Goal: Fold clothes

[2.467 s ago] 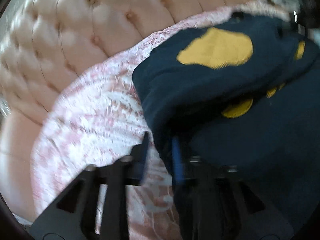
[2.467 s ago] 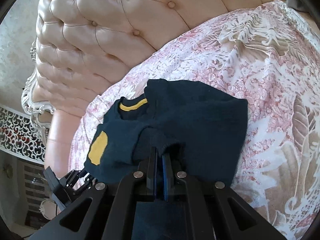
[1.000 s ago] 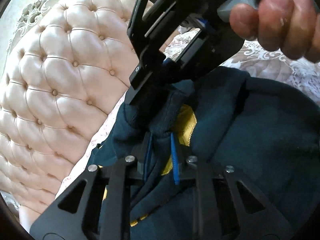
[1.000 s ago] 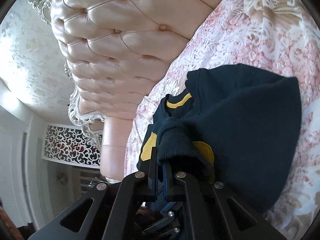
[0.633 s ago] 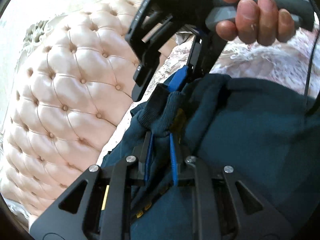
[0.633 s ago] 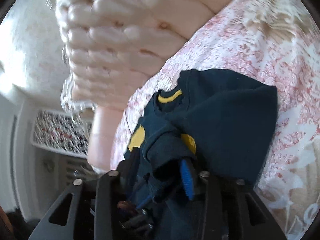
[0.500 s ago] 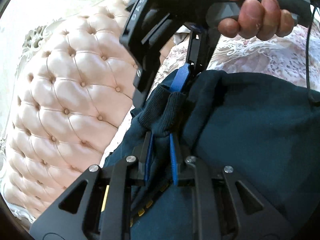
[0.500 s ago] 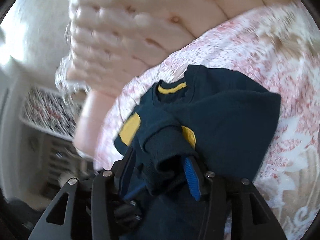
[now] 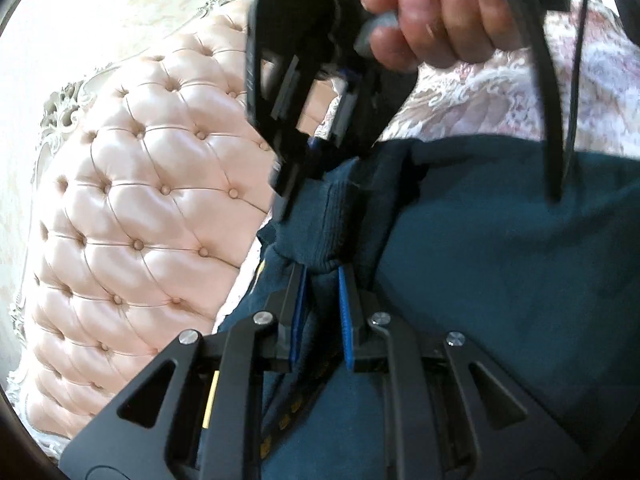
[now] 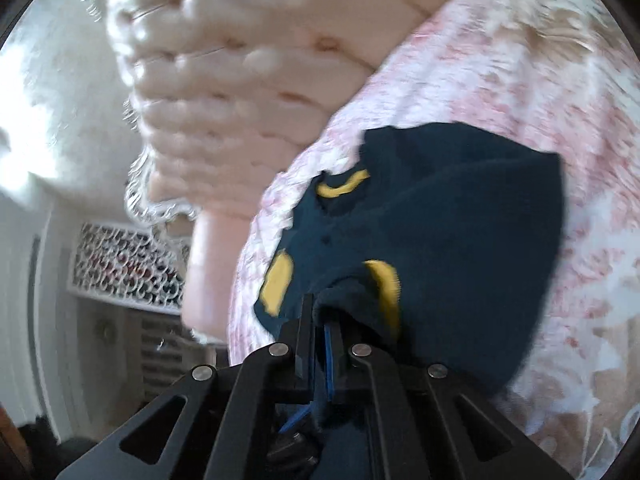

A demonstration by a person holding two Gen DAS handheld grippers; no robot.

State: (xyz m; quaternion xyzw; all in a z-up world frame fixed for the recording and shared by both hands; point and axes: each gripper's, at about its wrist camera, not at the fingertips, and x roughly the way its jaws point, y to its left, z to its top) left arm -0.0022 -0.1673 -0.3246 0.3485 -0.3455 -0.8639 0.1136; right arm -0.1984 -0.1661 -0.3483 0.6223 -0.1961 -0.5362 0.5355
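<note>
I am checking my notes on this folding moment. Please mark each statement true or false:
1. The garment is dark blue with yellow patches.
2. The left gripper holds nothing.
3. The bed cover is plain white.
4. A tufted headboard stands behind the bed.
1. True: the garment is dark blue with yellow patches.
2. False: the left gripper is shut on the ribbed cuff.
3. False: the bed cover has a pink and white pattern.
4. True: the headboard is tufted and buttoned.

Bright daylight, glare on the tufted headboard (image 9: 132, 208), motion-blurred right view, fisheye-dark corners
</note>
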